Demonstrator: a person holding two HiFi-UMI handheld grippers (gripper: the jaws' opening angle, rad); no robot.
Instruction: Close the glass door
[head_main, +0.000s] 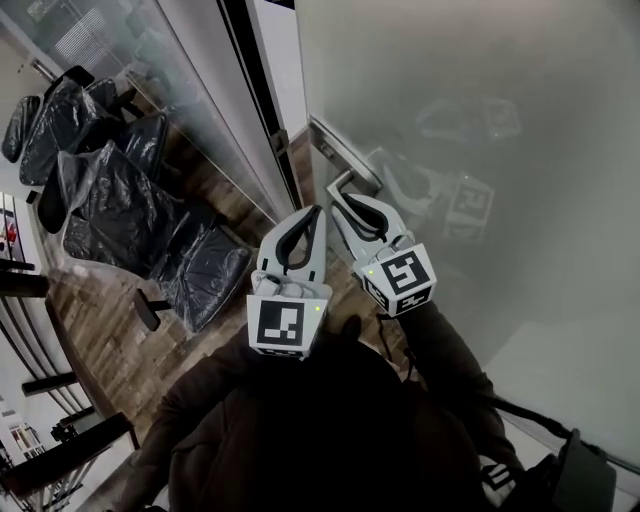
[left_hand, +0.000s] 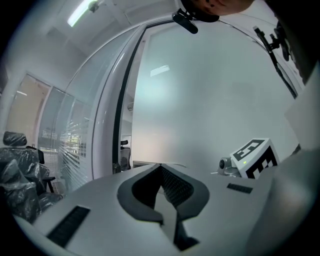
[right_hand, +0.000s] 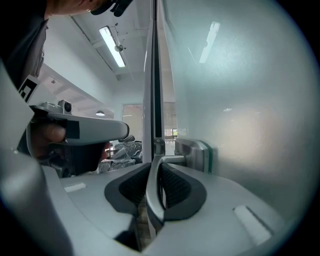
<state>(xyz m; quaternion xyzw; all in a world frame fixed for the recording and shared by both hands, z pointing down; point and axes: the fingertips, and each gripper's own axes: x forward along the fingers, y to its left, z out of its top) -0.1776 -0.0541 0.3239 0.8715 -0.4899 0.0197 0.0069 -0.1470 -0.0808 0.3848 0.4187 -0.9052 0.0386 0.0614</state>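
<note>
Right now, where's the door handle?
Right gripper view, centre: the door handle is clamped between the fingers of the right gripper, at the left edge of the frosted glass door.

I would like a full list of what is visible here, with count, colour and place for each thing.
door: one, frosted grey glass, right.
handle: one, silver, on the door's edge.
chairs: several, wrapped in black plastic, left.
floor: brown wood, under the chairs.
jacket: one, dark, bottom.
left gripper: one, grey, shut, empty, near the door.
right gripper: one, grey, shut on the handle.
</note>
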